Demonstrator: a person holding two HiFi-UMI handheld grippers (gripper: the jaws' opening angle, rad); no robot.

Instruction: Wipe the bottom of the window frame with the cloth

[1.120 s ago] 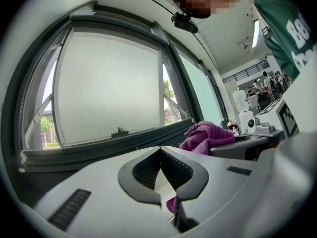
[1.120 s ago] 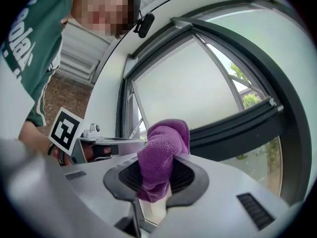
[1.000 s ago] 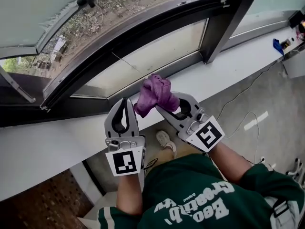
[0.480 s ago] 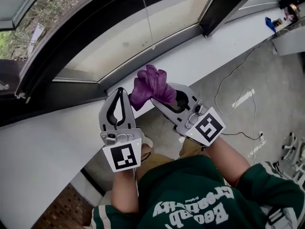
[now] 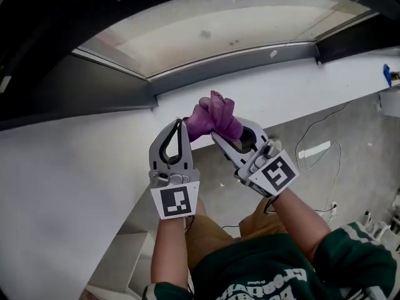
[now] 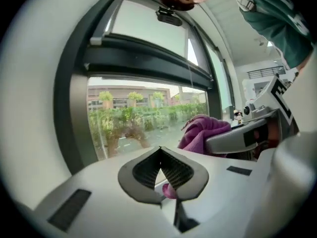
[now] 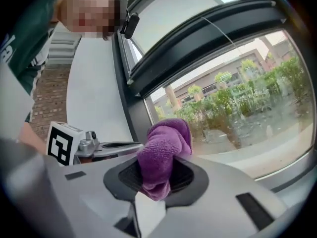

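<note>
A bunched purple cloth point(image 5: 214, 116) sticks up from my right gripper point(image 5: 219, 134), which is shut on it; in the right gripper view the cloth point(image 7: 163, 143) fills the gap between the pads. My left gripper point(image 5: 180, 122) is shut, its tip right beside the cloth's left edge. In the left gripper view its pads point(image 6: 148, 170) meet at the tip, and a scrap of purple shows low between them. Both grippers hover in front of the white sill point(image 5: 281, 89), just below the dark bottom rail of the window frame point(image 5: 250, 60).
A white wall face point(image 5: 69, 180) runs below the sill on the left. Grey floor with a white cable point(image 5: 310, 144) lies to the right. A blue object point(image 5: 387, 74) sits at the sill's far right end. The person's legs are under the grippers.
The view has tipped downward, so the window has slid toward the top. Both grippers have drawn closer together near the sill, and the cloth stays in the right gripper.
</note>
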